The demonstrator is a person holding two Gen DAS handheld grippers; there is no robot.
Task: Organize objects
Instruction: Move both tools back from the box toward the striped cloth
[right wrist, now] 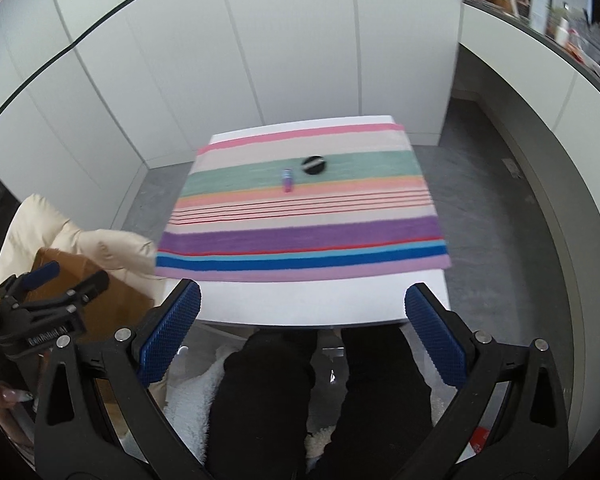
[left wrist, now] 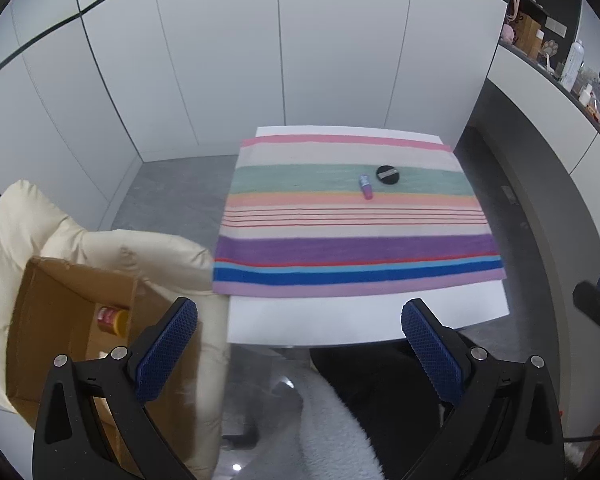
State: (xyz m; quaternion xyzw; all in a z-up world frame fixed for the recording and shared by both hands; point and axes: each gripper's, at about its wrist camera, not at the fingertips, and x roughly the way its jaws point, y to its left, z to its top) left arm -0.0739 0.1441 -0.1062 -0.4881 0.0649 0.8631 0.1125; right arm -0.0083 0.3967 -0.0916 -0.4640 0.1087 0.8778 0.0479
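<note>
The pink tube [left wrist: 366, 186] lies on the striped towel [left wrist: 356, 248], long axis running away from the person, just beside the black compact [left wrist: 388, 175]. Both tools, left tool [left wrist: 300, 324] and right tool [right wrist: 302, 312], gape wide and empty short of the surface [left wrist: 340, 320], the towel's near stripes bare.

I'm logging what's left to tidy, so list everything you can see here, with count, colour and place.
Striped towel: one, multicoloured, spread over the table.
Table: one, white, under the towel.
Tube: one, pink and purple, lying on the towel's green stripe.
Round compact: one, black, just right of the tube.
Cardboard box: one, brown, open, left of the table.
Jar: one, yellow with red label, inside the box.
Cushion: one, cream, under the box.
Left gripper: blue pads, open.
Right gripper: blue pads, open.
</note>
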